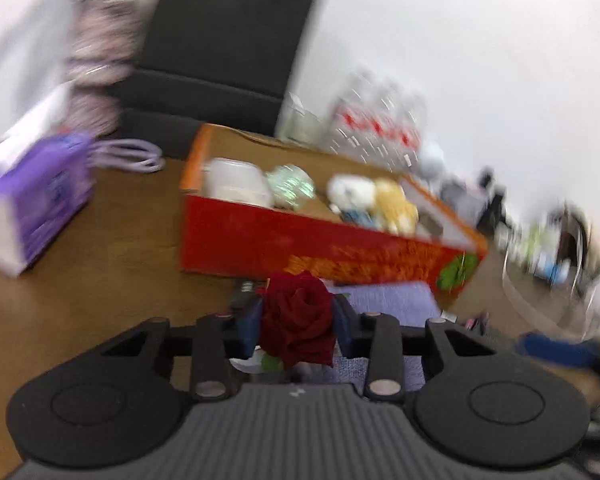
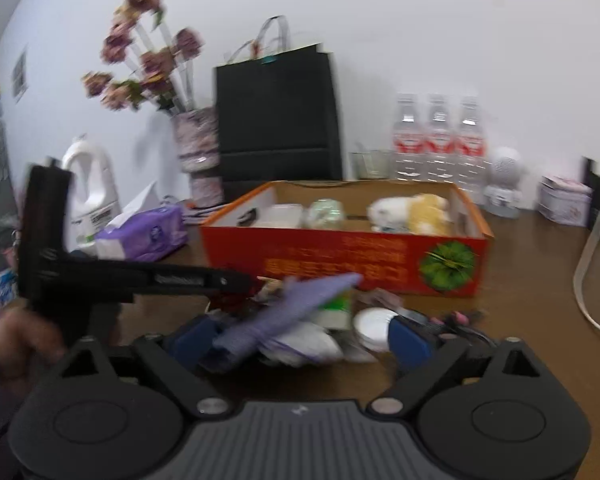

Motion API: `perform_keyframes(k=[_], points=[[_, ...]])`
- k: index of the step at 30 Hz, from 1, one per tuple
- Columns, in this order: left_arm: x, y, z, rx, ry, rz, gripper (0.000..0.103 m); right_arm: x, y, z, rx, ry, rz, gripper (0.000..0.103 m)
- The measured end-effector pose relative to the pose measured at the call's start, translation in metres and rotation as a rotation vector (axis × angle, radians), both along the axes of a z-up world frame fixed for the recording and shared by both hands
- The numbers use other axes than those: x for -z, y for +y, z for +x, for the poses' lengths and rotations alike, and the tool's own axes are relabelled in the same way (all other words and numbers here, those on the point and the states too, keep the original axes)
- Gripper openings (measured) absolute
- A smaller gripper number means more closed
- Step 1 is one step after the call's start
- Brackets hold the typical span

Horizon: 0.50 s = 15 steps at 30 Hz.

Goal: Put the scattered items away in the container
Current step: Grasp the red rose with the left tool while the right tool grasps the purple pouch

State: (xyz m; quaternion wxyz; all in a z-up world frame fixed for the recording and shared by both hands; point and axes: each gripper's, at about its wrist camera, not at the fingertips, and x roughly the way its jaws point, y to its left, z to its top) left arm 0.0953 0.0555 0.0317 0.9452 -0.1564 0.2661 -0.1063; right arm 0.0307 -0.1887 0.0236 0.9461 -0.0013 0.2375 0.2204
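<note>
Left wrist view shows the left tool (image 1: 298, 322) closed on a dark red fabric rose bloom (image 1: 298, 316), which sits squarely between its two blue pads, lifted above the brown wooden bench (image 1: 112, 264). Just ahead stands the red and orange cardboard box (image 1: 284, 244), open at the top and already holding a white lidded tub (image 1: 236, 184), a greenish round object (image 1: 292, 184), and white and yellow plush toys (image 1: 376, 200). The rose looks soft, light and easily crushed; the petals are compressing under the pads, so a gentle squeeze at the base of the bloom or on the stem would likely suit it better than more pressure. A purple tissue pack (image 1: 36, 200) lies to the left, well apart from the box. Right wrist view shows the right tool (image 2: 300, 340) spread wide with nothing gripped. Between and just beyond its fingers lies a heap of leftover items on the bench, close in front of the box: a lilac knitted cloth (image 2: 284, 312) draped across the top, a white round lid or dish (image 2: 374, 326) beside the right-hand finger, and smaller bits too blurred to name. The cloth would be limp and light, probably best pinched at a raised fold. The other tool's black body (image 2: 100, 276) crosses the left of this view.
</note>
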Motion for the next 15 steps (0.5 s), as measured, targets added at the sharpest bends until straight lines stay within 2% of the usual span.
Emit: perform_keyframes(k=[2, 5, 6, 7, 8, 9, 12, 13, 15], points=[[-0.008, 0.016, -0.023, -0.045, -0.023, -0.057, 0.036, -0.001, 0.016, 0.013, -0.01, 0.007, -0.02, 0.08], [-0.014, 0.033, -0.047, -0.09, -0.033, -0.094, 0.036, 0.005, 0.03, 0.042, 0.038, 0.087, -0.04, 0.069], [-0.015, 0.036, -0.052, -0.101, -0.026, -0.085, 0.036, 0.009, 0.033, 0.052, 0.047, 0.12, -0.039, 0.047], [-0.014, 0.038, -0.056, -0.1, -0.023, -0.084, 0.036, 0.014, 0.036, 0.061, 0.055, 0.153, -0.037, 0.008], [-0.013, 0.042, -0.059, -0.093, -0.014, -0.102, 0.036, 0.017, 0.037, 0.066, 0.058, 0.18, -0.033, 0.003], [-0.011, 0.046, -0.061, -0.087, 0.003, -0.129, 0.036, 0.018, 0.038, 0.065, 0.058, 0.176, -0.019, 0.003], [-0.008, 0.043, -0.071, -0.049, 0.029, -0.171, 0.036, 0.001, 0.039, 0.041, 0.039, 0.096, -0.014, 0.002], [-0.008, 0.034, -0.076, -0.012, 0.021, -0.155, 0.036, -0.007, 0.038, 0.033, 0.025, 0.066, -0.011, 0.002], [-0.01, 0.008, -0.088, 0.069, -0.005, -0.075, 0.036, -0.017, 0.038, 0.015, 0.01, 0.019, -0.073, 0.003]])
